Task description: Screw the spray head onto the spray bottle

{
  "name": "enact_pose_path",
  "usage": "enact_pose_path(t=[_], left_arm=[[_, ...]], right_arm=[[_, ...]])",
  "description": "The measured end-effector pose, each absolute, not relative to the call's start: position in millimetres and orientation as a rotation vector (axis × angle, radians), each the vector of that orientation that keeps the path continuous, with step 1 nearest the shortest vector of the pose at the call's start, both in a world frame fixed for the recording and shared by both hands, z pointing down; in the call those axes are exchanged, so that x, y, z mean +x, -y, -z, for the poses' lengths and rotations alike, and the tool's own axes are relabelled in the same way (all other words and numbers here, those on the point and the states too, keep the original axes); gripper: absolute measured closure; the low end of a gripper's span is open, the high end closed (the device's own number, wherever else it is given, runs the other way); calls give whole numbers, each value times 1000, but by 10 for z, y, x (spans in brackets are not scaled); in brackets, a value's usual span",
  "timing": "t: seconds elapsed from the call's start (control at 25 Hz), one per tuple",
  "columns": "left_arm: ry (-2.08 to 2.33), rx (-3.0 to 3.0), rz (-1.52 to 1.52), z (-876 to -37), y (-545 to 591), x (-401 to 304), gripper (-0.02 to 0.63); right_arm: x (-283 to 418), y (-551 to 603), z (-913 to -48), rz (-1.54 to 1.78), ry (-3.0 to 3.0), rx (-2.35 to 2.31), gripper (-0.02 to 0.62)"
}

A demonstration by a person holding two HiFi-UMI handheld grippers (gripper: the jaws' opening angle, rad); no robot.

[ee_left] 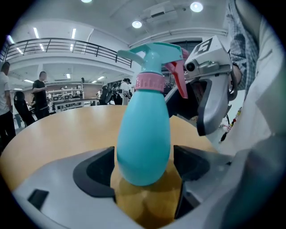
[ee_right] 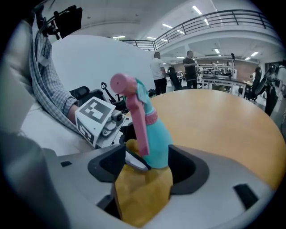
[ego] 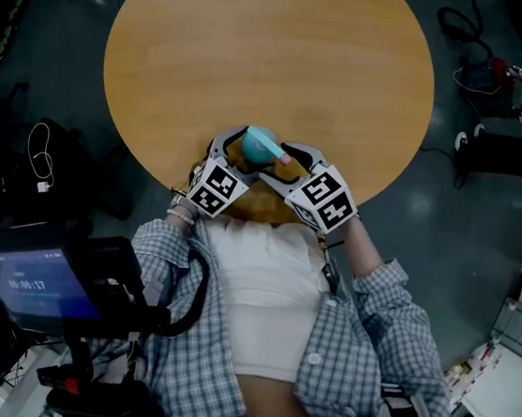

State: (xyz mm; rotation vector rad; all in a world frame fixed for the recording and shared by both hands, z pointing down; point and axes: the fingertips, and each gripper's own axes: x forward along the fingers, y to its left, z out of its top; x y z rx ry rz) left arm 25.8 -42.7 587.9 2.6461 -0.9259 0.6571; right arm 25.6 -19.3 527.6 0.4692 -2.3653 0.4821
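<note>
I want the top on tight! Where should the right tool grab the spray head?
Probably its pink collar, coming from the right with one jaw on each side of the trigger, which points that way. The collar is round for twisting, and the left tool clamps the bottle lower down.

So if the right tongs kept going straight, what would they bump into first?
The turquoise spray bottle. It sits just ahead, in the gap of the open right tongs, with its pink trigger facing them. The trigger would probably be touched first, though depth is hard to judge.
</note>
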Motion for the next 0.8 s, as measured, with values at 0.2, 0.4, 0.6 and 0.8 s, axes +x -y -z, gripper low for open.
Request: enact_pose_path(t=[0.2,0.4,0.6,0.8], left_arm=[[986,2598,-666,-5902,316,-3,199],[1080,2540,-706,-5863,267,-336,331],[1204,2497,-679,-5782,259,-573,600],[1172,2503,-700,-5780,181,-603,600]], right_arm=[[457,106,-5420,-464,2345,511,322],[727,108,-5534,-492,2328,630,382],[814,139,-5444,-489,2399,720,594],[859,184,-5431,-493,2408,802,600]])
